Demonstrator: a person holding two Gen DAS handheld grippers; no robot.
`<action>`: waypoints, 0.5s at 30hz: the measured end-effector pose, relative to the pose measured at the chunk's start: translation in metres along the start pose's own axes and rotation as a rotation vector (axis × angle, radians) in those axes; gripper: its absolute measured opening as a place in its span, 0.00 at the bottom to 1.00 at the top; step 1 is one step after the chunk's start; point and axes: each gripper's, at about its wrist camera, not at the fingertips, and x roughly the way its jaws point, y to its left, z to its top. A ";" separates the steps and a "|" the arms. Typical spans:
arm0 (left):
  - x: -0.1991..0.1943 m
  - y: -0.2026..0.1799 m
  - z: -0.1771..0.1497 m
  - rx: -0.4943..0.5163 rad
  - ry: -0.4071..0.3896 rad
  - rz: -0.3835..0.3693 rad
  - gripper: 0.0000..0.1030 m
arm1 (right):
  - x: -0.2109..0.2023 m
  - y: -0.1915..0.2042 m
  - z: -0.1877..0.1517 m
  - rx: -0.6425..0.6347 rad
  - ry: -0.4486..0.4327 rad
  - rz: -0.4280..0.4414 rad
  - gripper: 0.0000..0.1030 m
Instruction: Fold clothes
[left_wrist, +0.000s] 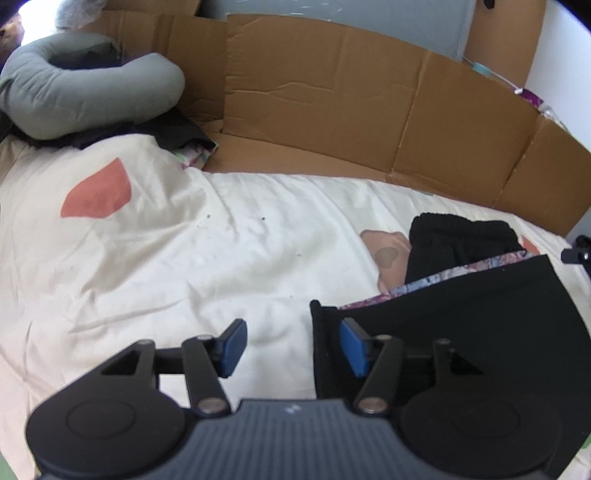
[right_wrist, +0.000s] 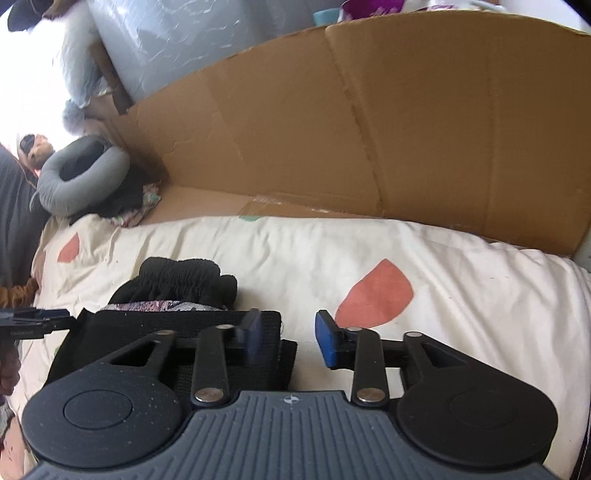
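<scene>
Left gripper (left_wrist: 291, 347): my jaws stand apart with bare sheet between the blue pads; they hold nothing, and the right-hand pad sits just over the left edge of the black garment
Right gripper (right_wrist: 288, 339): my jaws are partly open and grip nothing; the left pad lies over the garment's right edge, the right pad over bare sheet
Black garment (left_wrist: 461, 325): I see it folded flat on the bed, at the lower right of the left wrist view and the lower left of the right wrist view; a strip of patterned cloth (left_wrist: 436, 280) shows along its far edge
Black bunched cloth (right_wrist: 177, 280): a gathered, elastic-looking piece lying just behind the folded garment, touching it
Bed sheet (left_wrist: 184, 258): cream with red-orange patches, wrinkled, under everything
Cardboard (left_wrist: 351, 103): flattened panels standing along the far side of the bed
Grey cushion (left_wrist: 74, 88): ring-shaped, upper left of the frame, on dark clothes, well apart from the garment
</scene>
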 end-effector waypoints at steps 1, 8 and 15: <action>-0.001 0.001 0.000 -0.006 0.000 -0.002 0.58 | -0.001 -0.001 -0.001 0.003 0.001 0.001 0.39; 0.003 0.002 0.000 -0.052 -0.005 -0.026 0.60 | -0.005 -0.007 -0.007 0.031 0.015 0.030 0.49; 0.013 -0.007 -0.003 -0.018 0.011 -0.029 0.60 | 0.011 -0.006 -0.013 0.069 0.058 0.047 0.49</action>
